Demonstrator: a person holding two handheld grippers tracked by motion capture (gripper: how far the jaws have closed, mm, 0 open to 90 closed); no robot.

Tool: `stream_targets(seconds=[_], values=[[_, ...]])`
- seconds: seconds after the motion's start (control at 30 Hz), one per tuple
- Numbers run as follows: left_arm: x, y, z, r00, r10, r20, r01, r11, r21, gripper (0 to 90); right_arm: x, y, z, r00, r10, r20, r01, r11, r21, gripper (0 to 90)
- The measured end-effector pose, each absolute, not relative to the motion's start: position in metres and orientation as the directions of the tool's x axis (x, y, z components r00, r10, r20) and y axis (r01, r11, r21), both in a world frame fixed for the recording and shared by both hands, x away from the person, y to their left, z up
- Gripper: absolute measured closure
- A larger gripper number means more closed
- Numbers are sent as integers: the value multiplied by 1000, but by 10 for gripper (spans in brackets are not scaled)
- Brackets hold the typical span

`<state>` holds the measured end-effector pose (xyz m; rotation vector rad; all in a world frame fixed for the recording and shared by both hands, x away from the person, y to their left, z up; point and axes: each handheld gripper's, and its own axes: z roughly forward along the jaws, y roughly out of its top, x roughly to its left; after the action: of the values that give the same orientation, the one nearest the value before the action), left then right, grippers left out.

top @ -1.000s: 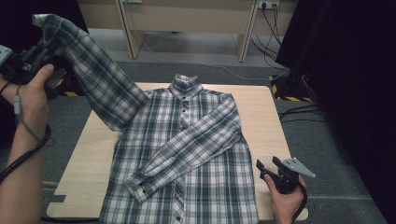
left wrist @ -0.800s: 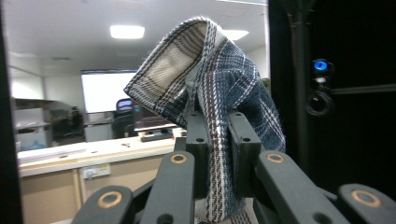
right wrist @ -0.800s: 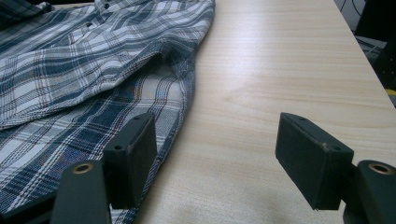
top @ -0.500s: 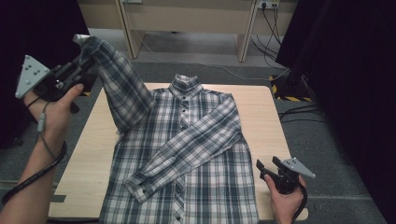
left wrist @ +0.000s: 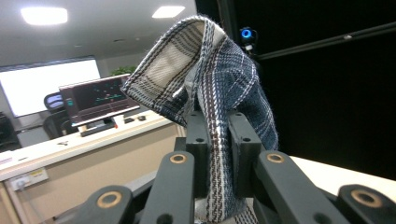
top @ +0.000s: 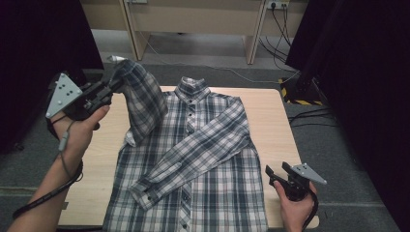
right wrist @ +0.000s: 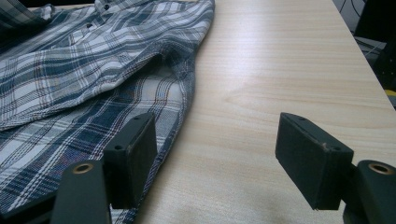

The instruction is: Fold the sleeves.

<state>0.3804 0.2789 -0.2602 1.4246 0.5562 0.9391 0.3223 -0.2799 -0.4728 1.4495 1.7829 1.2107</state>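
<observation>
On the desk [top: 270,121] lies a plaid shirt [top: 208,169], 1 sleeve [top: 193,154] folded across; the left hand-held gripper [top: 112,87] pinches the other sleeve [top: 142,104] aloft, unfolded, while the right hand-held gripper [top: 271,175] waits open, empty.

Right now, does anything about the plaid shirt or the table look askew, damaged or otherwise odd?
Nothing looks damaged. The blue-and-white plaid button-up shirt lies flat on the light wooden table, one sleeve folded across its front. The other sleeve is lifted off the table, clamped in the left tool. The right tool is open beside the hem.
</observation>
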Motion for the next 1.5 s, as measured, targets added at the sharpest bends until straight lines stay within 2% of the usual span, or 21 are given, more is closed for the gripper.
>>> stream_targets(seconds=[0.33, 1.1, 1.5], values=[[374, 255, -278, 613, 752, 243, -191, -157, 969, 807, 322, -280, -473, -278, 952, 127, 469, 19, 883, 303], [359, 196, -361, 785, 562, 259, -88, -313, 946, 805, 322, -280, -473, -281, 951, 129, 469, 19, 883, 302], [357, 182, -378, 812, 528, 247, -69, -334, 940, 803, 322, -280, -473, -281, 951, 131, 469, 17, 883, 303]])
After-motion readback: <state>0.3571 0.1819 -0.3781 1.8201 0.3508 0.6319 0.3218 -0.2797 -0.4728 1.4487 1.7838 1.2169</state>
